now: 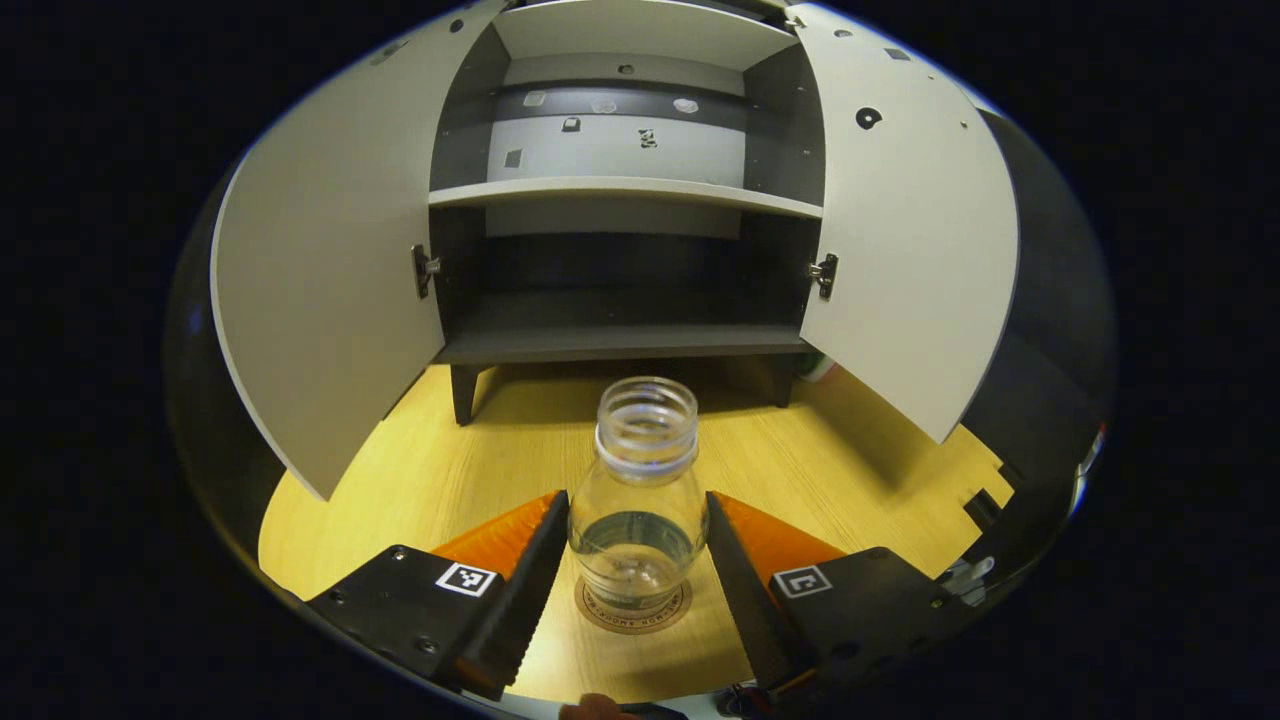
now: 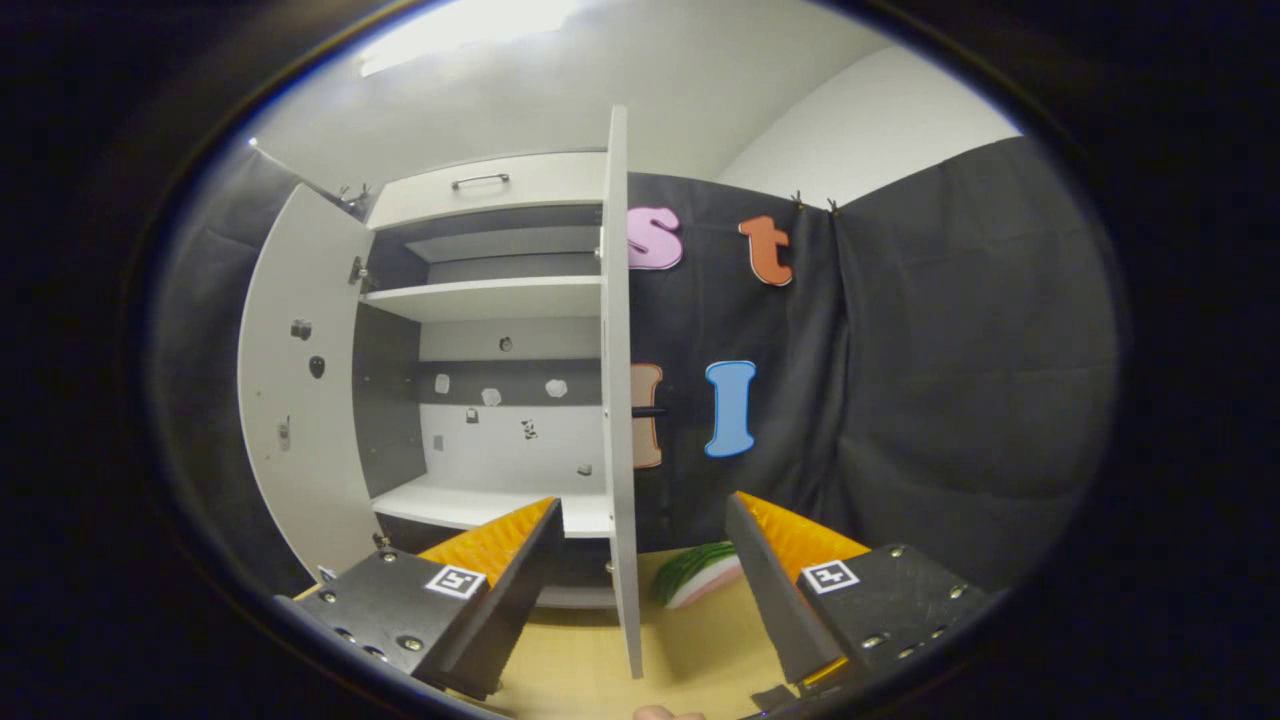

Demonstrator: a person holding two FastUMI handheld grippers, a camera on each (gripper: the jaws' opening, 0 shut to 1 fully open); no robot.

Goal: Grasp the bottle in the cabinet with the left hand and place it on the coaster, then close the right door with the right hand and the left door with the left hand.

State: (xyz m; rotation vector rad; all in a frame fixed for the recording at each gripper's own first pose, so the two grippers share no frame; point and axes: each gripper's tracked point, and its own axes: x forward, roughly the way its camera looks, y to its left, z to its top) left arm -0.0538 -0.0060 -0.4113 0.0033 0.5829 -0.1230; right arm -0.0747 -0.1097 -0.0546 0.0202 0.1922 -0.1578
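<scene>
Yellow wood-grain table (image 1: 400, 480) in front of a grey cabinet (image 1: 625, 190) that stands on short dark legs, black cloth wall behind. Left gripper view, left to right: left door (image 1: 320, 290) swung wide open, a metal hinge at its inner edge; cabinet interior with a pale shelf across the middle and a dark bottom board, small stickers on the back panel, too small to read; right door (image 1: 905, 230) also wide open. In front of the cabinet, clear bottle (image 1: 640, 490), uncapped, upright, a little clear liquid in it, standing on a round brown coaster (image 1: 633, 608). Coaster rim carries printed lettering, too blurred to read. Left tool (image 1: 637, 560) spread, one finger at each side of the bottle; whether they touch the glass, cannot tell. Square black-and-white markers on both finger mounts.

Right gripper view: right door seen edge-on between the spread fingers of the right tool (image 2: 640, 590), nothing pinched. A green, white and pink striped object (image 2: 700, 575) lies on the table past the door.
</scene>
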